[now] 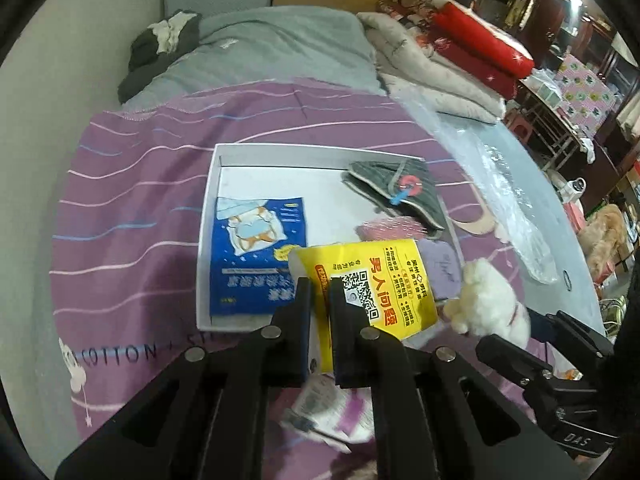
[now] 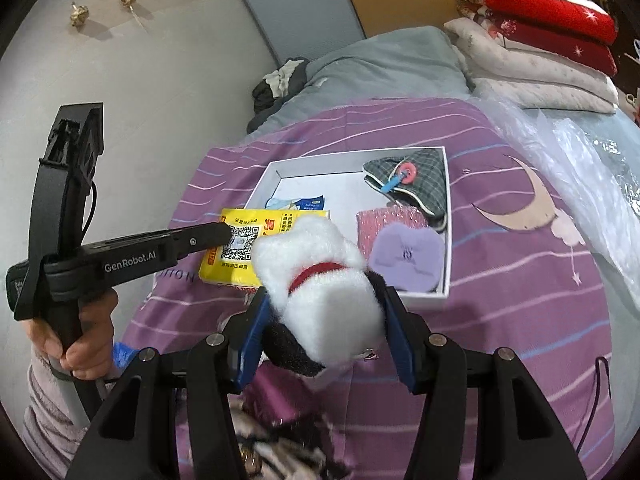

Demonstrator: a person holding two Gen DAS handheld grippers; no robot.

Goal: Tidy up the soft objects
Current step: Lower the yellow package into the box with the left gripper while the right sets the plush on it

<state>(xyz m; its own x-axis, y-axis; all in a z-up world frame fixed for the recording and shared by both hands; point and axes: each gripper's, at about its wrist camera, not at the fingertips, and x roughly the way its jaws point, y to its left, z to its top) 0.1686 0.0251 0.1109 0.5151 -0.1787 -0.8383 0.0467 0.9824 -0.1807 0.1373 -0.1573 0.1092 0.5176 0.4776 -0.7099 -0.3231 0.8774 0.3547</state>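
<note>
In the left wrist view my left gripper [image 1: 320, 286] is shut on the edge of a yellow tissue pack [image 1: 380, 280], held above the near edge of a white box [image 1: 206, 200]. In the box lie a blue pack [image 1: 256, 256], a grey plaid pouch [image 1: 400, 192], a pink glittery piece [image 1: 388, 228] and a purple bow [image 1: 440, 264]. In the right wrist view my right gripper [image 2: 325, 298] is shut on a white plush toy [image 2: 328, 292] with a red collar, near the box [image 2: 444, 294]. The yellow pack [image 2: 240, 248] hangs just left of the toy.
The box rests on a purple striped sheet [image 1: 132, 200]. Folded red and beige quilts [image 2: 540, 48] are stacked at the back right, a grey blanket [image 1: 280, 48] and dark clothes [image 1: 160, 48] behind. Clear plastic wrap [image 2: 580, 168] lies to the right. A person's hand [image 2: 84, 340] grips the left handle.
</note>
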